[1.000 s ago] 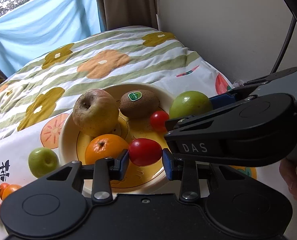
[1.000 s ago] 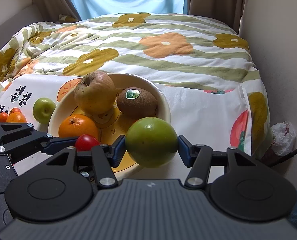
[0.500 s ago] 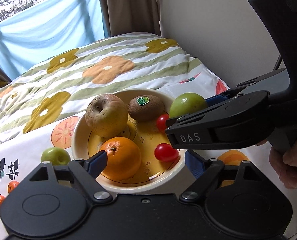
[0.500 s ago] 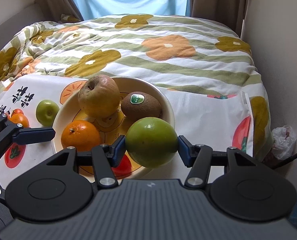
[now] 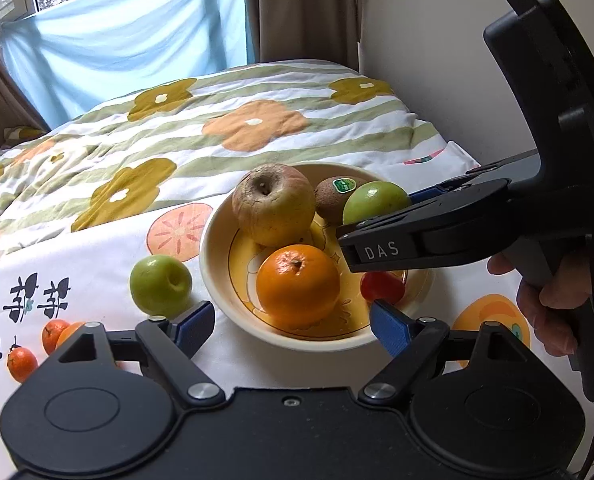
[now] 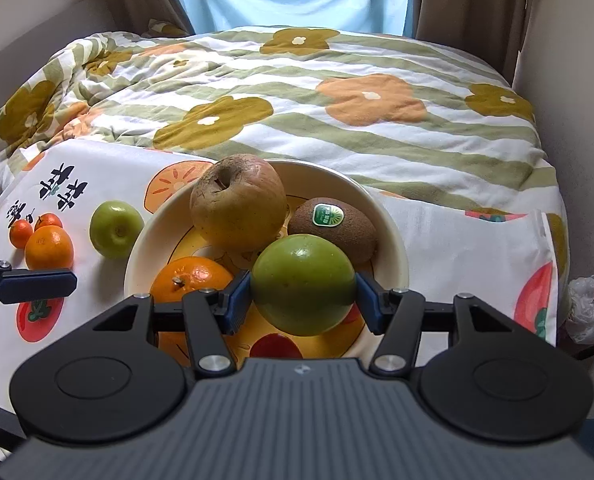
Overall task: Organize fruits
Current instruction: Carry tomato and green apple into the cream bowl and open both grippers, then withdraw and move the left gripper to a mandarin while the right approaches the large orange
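While your left gripper [image 5: 291,322] hangs with jaws released before the bowl [image 5: 217,280], the small green apple [image 5: 160,286] waits on the bed just left of that bowl. Your right gripper [image 6: 303,294] has its jaws clamped on the large green apple [image 6: 303,284] above the bowl, apparently ready to set it in.

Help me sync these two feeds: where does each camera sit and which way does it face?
Left wrist: on the open left gripper, facing the bowl from its near-left side; right gripper and the person's hand show.
Right wrist: on the right gripper, facing the bowl and bed; a left finger shows.
Shared: bowl, held green fruit, orange.
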{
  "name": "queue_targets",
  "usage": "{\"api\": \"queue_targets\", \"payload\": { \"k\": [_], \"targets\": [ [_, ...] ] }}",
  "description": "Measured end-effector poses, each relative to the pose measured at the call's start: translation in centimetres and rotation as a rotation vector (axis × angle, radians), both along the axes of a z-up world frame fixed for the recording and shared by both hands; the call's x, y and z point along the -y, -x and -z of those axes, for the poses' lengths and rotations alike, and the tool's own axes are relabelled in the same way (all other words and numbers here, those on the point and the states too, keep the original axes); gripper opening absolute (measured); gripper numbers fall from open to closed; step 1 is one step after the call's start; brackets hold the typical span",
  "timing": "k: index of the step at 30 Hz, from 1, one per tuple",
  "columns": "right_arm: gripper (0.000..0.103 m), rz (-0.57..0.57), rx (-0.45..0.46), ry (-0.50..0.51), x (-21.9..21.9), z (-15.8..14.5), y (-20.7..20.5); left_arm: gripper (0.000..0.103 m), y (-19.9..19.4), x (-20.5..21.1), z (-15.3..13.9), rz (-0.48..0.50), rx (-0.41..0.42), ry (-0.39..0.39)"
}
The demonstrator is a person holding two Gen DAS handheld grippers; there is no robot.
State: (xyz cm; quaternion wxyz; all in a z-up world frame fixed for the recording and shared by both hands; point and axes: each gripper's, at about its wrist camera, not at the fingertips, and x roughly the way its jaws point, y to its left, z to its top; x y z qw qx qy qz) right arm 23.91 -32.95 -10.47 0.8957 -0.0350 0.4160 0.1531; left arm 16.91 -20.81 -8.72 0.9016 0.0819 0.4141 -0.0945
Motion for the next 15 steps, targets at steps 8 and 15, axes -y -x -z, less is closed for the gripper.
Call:
{"api": "queue_targets", "payload": {
  "k": [8, 15],
  "targets": [
    [0.084, -0.026, 0.028, 0.001, -0.7, 0.4, -0.3, 0.088, 0.7, -1.5, 0.2, -0.068, -0.003, -0.004],
    [0.103, -0.008, 0.073, 0.02, -0.8, -0.9, 0.6, 0.088, 1.2, -2.3, -0.4, -0.104, 0.002, 0.013]
  ]
}}
